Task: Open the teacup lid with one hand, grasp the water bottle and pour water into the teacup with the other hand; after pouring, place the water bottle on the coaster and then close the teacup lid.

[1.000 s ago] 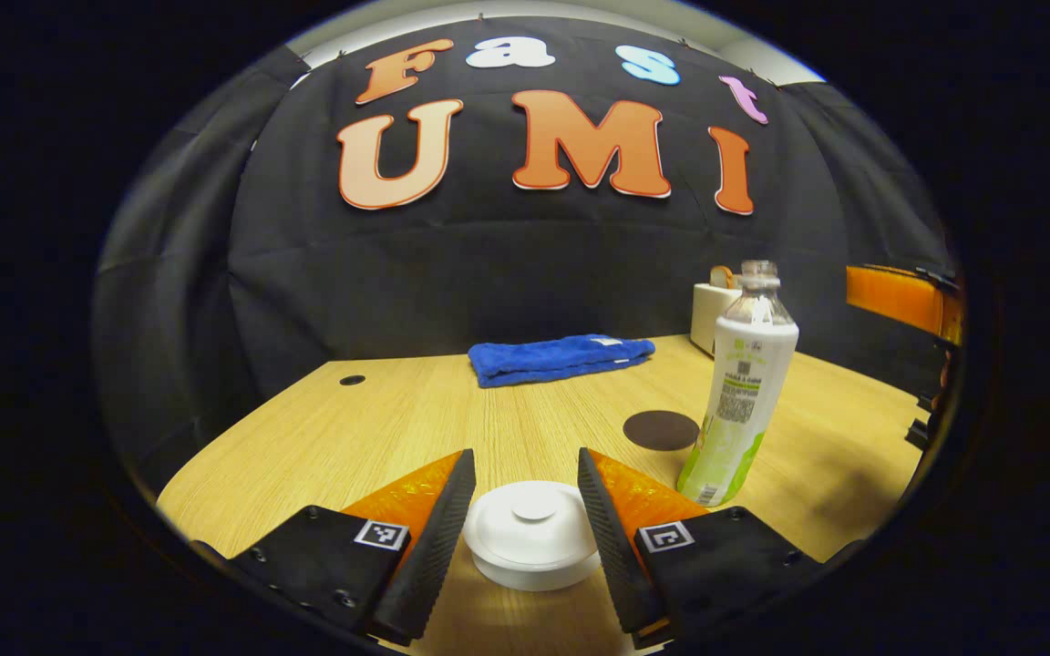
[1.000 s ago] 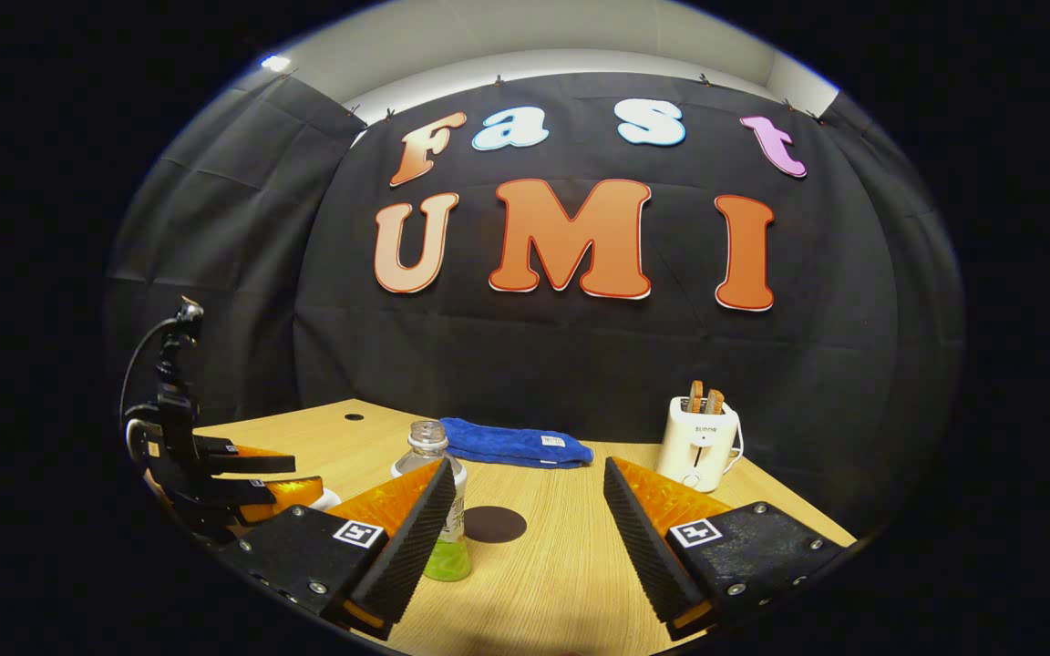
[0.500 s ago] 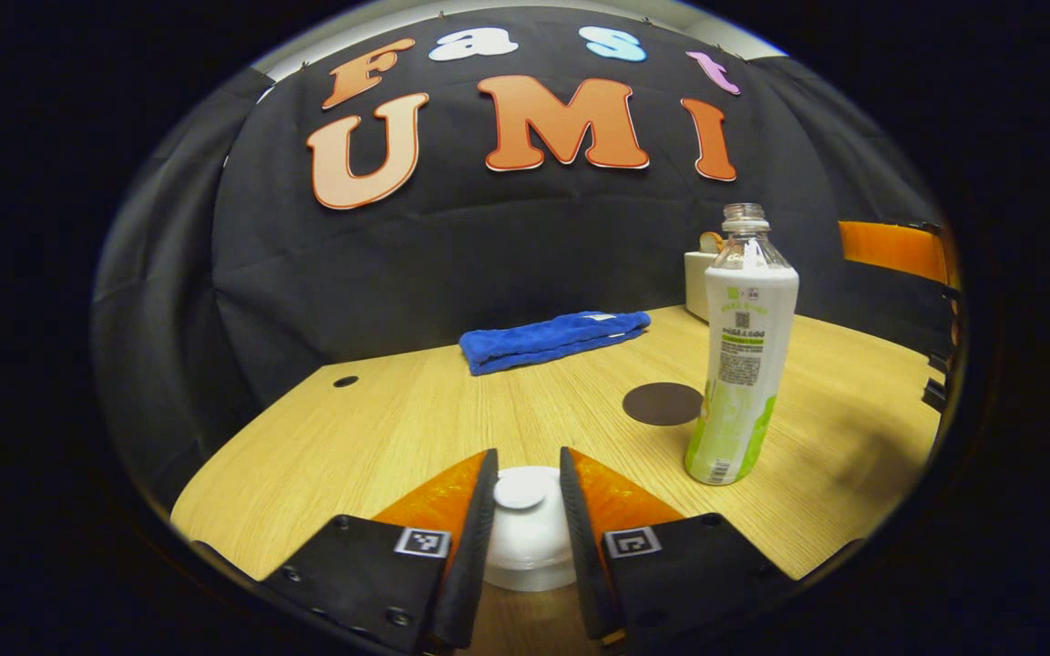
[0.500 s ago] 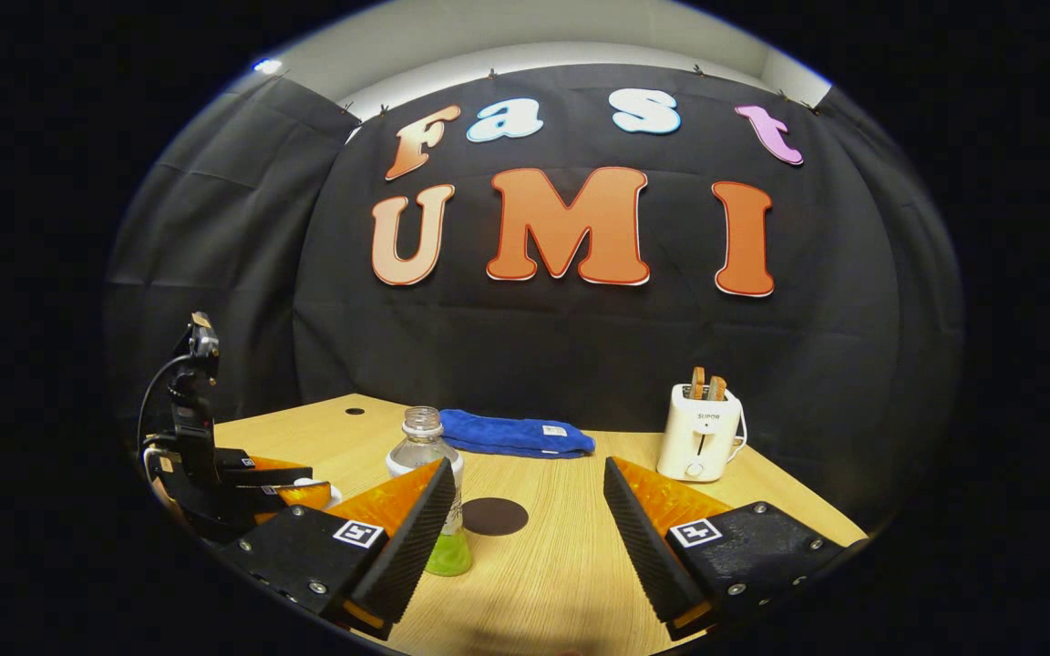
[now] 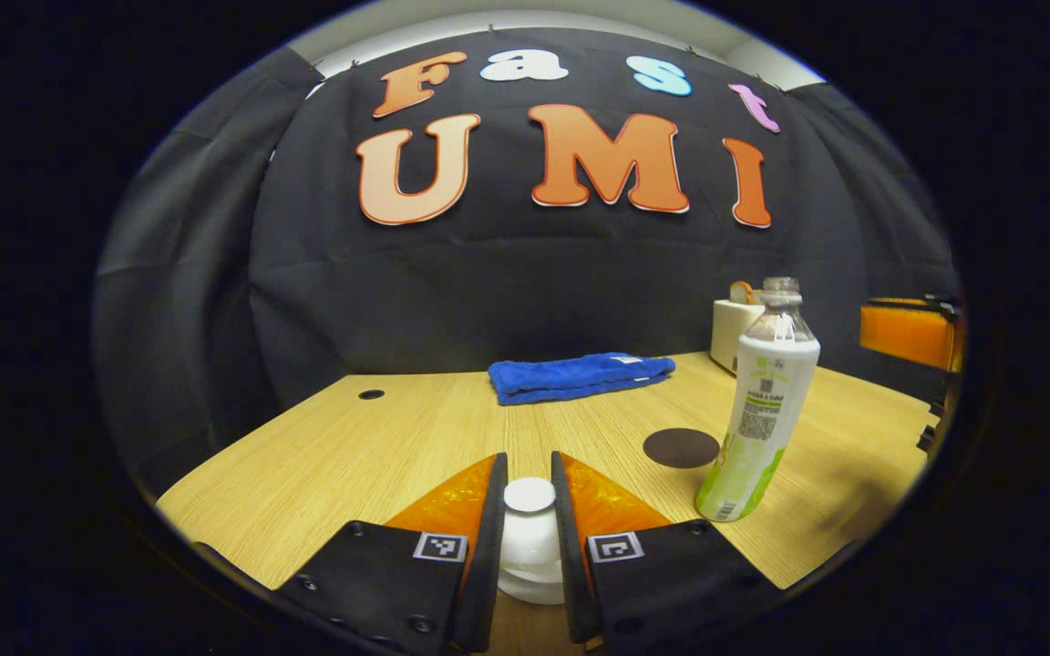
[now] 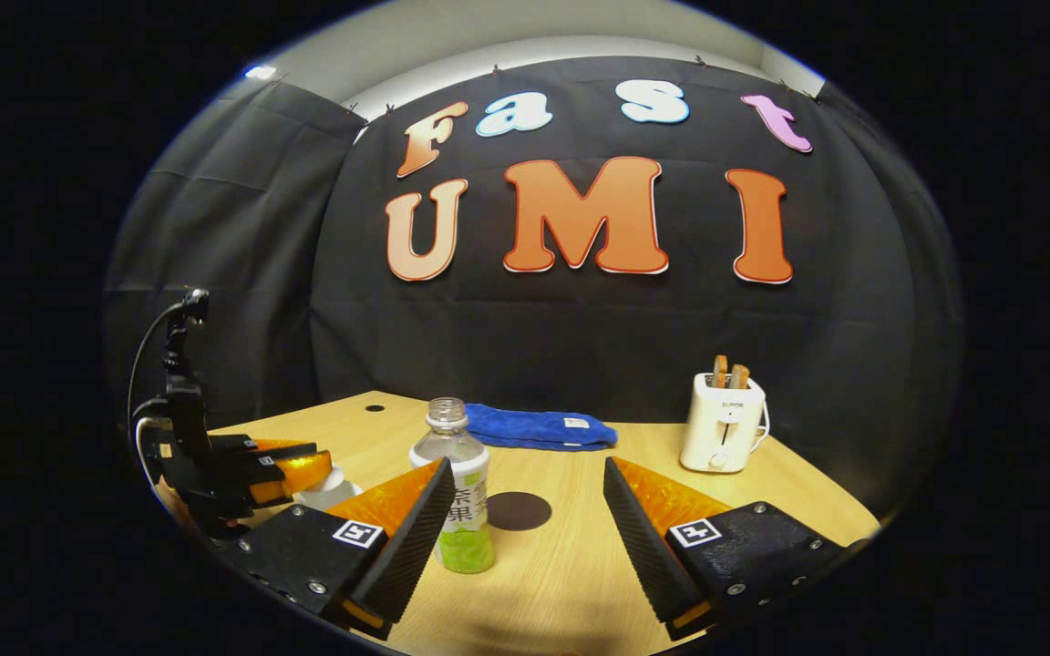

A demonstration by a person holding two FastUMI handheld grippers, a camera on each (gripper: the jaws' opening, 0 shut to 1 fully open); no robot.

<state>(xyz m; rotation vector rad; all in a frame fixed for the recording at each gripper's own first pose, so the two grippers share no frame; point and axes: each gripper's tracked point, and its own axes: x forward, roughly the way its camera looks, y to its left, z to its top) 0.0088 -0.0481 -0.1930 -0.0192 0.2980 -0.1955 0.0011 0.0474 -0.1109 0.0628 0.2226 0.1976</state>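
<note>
Teacup lid (image 5: 530, 495) white, knob pinched between both fingers of the left gripper (image 5: 528, 538), low over the near table (image 5: 352, 446) edge; teacup under it looks hidden, can't confirm. Water bottle (image 5: 760, 405) upright, uncapped, just right of the dark round coaster (image 5: 681, 447), apart from it. Right gripper (image 6: 525, 519) wide open, holding nothing, bottle beside its left finger. Blue towel (image 5: 580, 375) and toaster (image 6: 722, 430) at the back.

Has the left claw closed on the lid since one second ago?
Yes. The left claw was spread wide around the lid; now both fingers press its knob.
</note>
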